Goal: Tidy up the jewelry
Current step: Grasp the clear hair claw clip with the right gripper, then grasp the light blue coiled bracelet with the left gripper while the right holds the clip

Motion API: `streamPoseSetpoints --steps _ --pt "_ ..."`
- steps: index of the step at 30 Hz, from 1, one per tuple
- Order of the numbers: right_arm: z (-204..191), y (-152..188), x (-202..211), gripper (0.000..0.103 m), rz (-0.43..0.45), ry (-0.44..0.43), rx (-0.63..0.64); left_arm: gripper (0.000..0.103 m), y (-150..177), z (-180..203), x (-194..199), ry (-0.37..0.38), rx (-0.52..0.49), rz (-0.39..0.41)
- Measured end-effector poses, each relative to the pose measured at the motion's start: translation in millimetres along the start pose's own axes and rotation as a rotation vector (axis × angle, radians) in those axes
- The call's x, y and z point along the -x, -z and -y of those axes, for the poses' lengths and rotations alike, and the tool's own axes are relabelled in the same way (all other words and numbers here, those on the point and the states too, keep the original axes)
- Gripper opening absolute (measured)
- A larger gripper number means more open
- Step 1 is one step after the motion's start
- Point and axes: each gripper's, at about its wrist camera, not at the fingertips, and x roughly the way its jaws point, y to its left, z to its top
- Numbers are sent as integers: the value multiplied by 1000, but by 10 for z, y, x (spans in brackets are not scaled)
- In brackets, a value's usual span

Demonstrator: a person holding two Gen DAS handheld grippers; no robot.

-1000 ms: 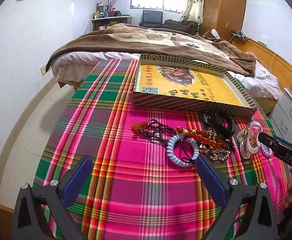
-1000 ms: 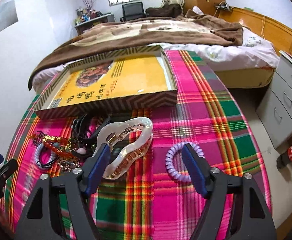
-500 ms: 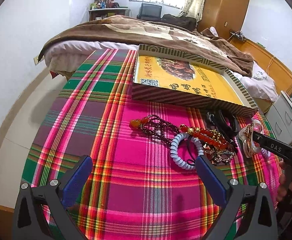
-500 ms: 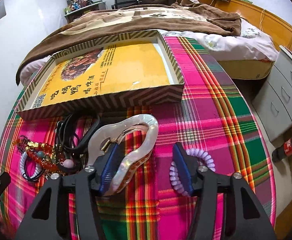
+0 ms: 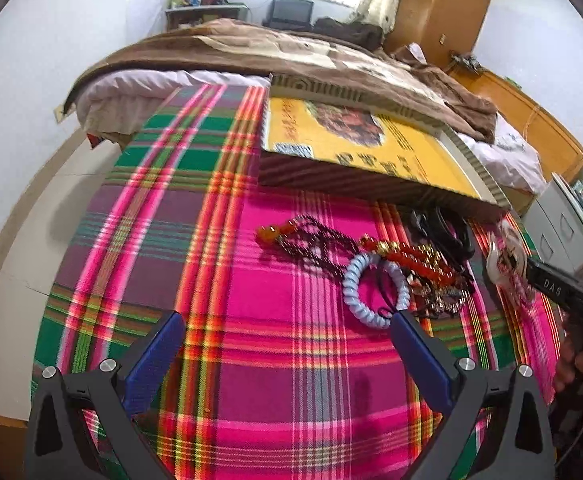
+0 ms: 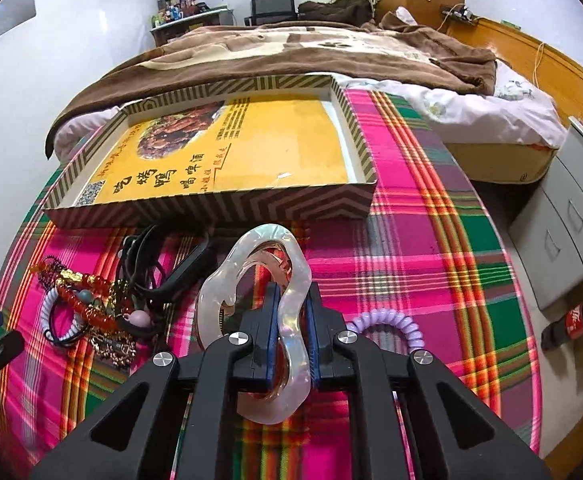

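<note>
Pearly, glossy plastic fills the right gripper (image 6: 291, 316): its blue pads have just been closing and now pinch one wavy side of the white hair claw (image 6: 265, 280), which a second ago lay loose on the cloth between wide-spread fingers. The claw's amber-toned teeth and metal spring show inside its looping outline. Just to the right lies a lilac spiral hair tie (image 6: 391, 322), coiled like a phone cord. To the left sits a tangle: a red bead bracelet (image 6: 87, 304), black hair ties (image 6: 151, 264), a dark beaded necklace (image 5: 311, 240) and a pale blue spiral hair tie (image 5: 375, 288). Beyond them stands a shallow cardboard box (image 6: 219, 204) with chevron-striped walls and a yellow printed floor. Everything rests on a woven plaid tablecloth (image 5: 271, 340) in pink, green and orange.

The left gripper (image 5: 283, 330) hangs with its fingers spread wide and nothing between them; compared with a second ago it sits lower and nearer the pile, its right fingertip now at the edge of the blue coil
</note>
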Motion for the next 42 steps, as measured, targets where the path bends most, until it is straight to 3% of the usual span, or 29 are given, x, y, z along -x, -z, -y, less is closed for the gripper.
streamPoseSetpoints --steps 8,16,24,33,37,39,41,42 --pt "135 61 274 12 75 -38 -22 103 3 5 -36 61 46 -41" --pt "223 139 447 12 110 -52 -36 100 -99 -33 -71 -60 50 -36" --pt "200 179 431 12 105 -88 -35 95 -176 97 -221 -85 -3 -66" --pt "207 184 409 12 102 -107 -39 84 -200 253 -372 -174 -75 -79" --pt "186 188 394 12 98 -117 -34 72 -199 322 -352 -160 -97 -74" --pt "180 188 395 12 99 -118 -33 60 -192 338 -339 -153 -105 -68" --pt "177 187 399 12 100 -118 -34 40 -190 356 -316 -147 -111 -65" --pt "177 188 400 13 99 -118 -35 35 -185 364 -305 -146 -114 -64"
